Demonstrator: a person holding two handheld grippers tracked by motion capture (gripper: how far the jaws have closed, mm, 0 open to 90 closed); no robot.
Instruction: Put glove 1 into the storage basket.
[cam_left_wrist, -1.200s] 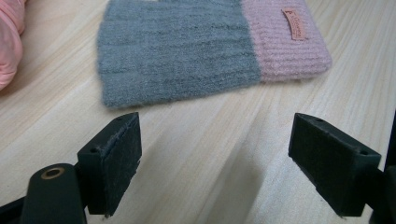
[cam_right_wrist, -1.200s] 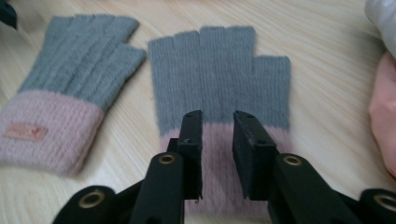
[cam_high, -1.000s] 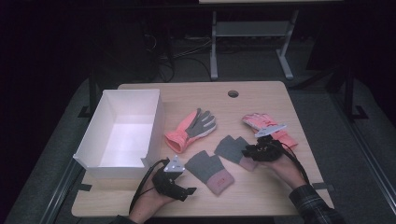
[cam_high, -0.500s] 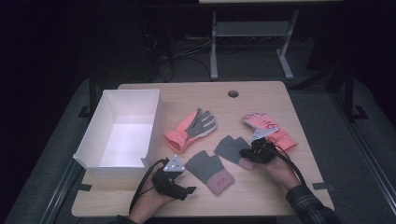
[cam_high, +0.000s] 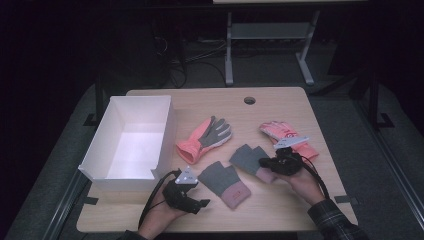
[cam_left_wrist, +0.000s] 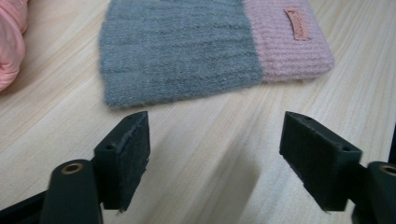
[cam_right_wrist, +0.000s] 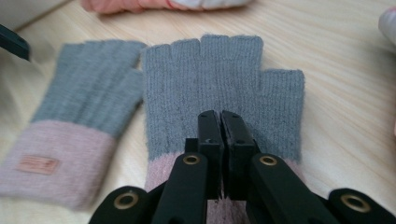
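Two grey fingerless gloves with pink cuffs lie at the table's front middle. The nearer one (cam_high: 223, 181) (cam_left_wrist: 182, 51) lies just ahead of my left gripper (cam_high: 200, 201) (cam_left_wrist: 217, 126), which is open and low over bare wood. The farther one (cam_high: 246, 158) (cam_right_wrist: 219, 79) lies flat with its fingers pointing away from my right gripper (cam_high: 265, 163) (cam_right_wrist: 220, 115). That gripper's jaws are pressed together over the glove near its cuff, and I see no fabric between them.
A white open box (cam_high: 162, 145) stands at the left of the wooden table (cam_high: 280, 215). A coral and grey glove (cam_high: 205, 137) lies in the middle. A pink glove (cam_high: 280, 132) lies behind the right hand.
The right gripper has moved left, from beside the pink glove onto the grey glove's cuff end. The left gripper has stayed put.
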